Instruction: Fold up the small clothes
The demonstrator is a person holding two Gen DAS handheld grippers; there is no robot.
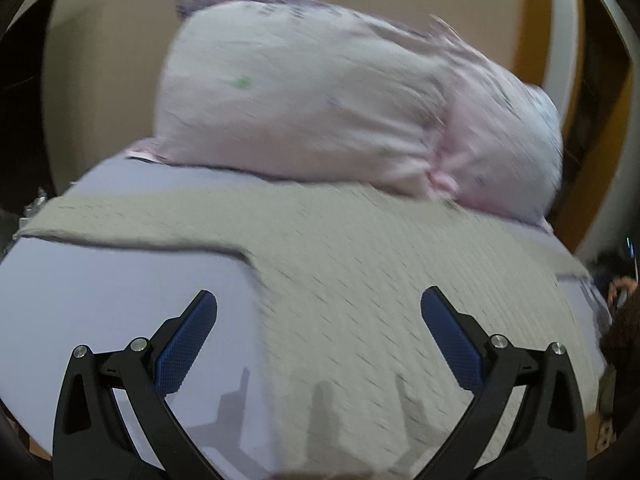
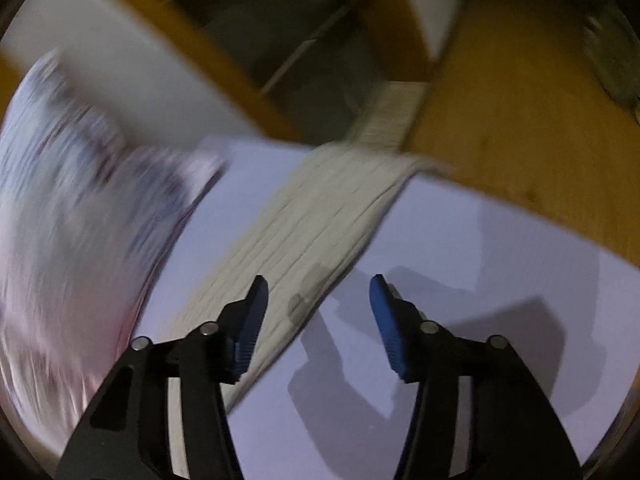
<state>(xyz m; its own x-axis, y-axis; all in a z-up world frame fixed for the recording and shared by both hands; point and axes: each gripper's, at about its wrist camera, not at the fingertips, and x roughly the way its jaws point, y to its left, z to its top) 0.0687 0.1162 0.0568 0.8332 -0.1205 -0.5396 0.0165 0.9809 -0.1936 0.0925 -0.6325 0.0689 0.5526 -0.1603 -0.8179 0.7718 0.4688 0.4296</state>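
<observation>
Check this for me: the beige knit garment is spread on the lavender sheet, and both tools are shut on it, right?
Not quite. The beige knit garment does lie on the lavender sheet, but the left tool and the right tool are open, gripping nothing, as both wrist views show.

The left gripper (image 1: 319, 300) hung with its jaws spread wide and empty above a beige knit garment (image 1: 360, 280), which lay flat on a pale lilac sheet (image 1: 120, 292), one sleeve stretched out to the left. At the far edge of the garment a pink pillow (image 1: 340, 100) rested on the sheet, its near edge touching or overlapping the knit. The blue pads (image 1: 188, 344) stood out clearly, though the rest was blurred.
</observation>
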